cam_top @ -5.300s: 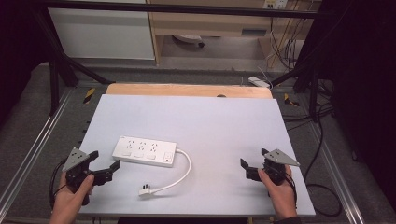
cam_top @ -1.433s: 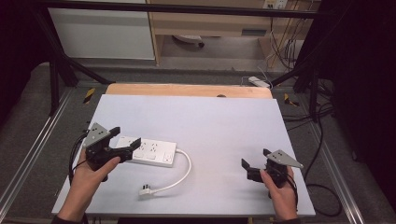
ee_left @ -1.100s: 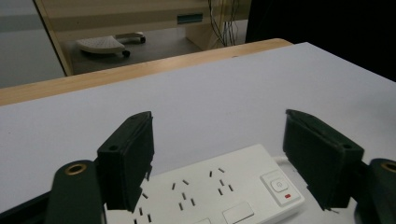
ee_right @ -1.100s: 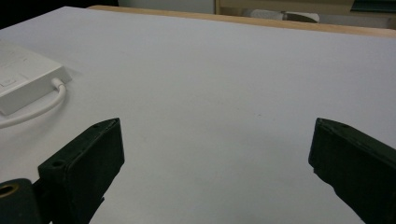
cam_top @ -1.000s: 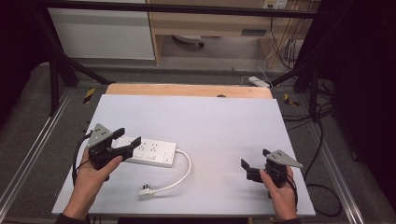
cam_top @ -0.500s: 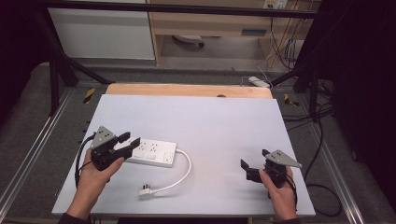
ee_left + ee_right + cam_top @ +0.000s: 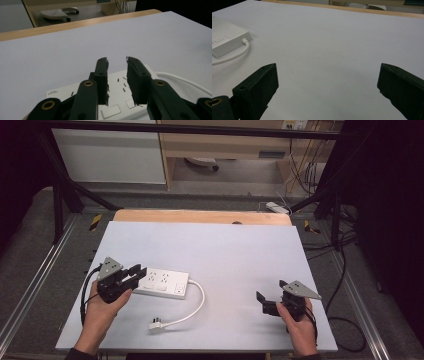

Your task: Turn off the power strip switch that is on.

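A white power strip (image 7: 165,282) lies flat on the left half of the white table (image 7: 235,255), its cable (image 7: 200,297) curling to a plug (image 7: 155,325) near the front edge. My left gripper (image 7: 140,272) hovers at the strip's left end. In the left gripper view its jaws (image 7: 117,60) have just been closing and stand a narrow gap apart above the strip's top face (image 7: 62,93), with nothing pinched between them. My right gripper (image 7: 270,290) rests at the front right, jaws wide apart (image 7: 328,75) over bare table. The strip's cable end (image 7: 227,37) shows far off to its left.
A wooden strip (image 7: 200,216) runs along the table's far edge. Metal rails (image 7: 30,290) flank both sides. Beyond stand a white cabinet (image 7: 110,155), shelving and loose cables (image 7: 300,195) on the floor.
The left hand has carried its gripper from the front left corner up to the strip's left end, and its jaws have narrowed. The right hand has stayed in place.
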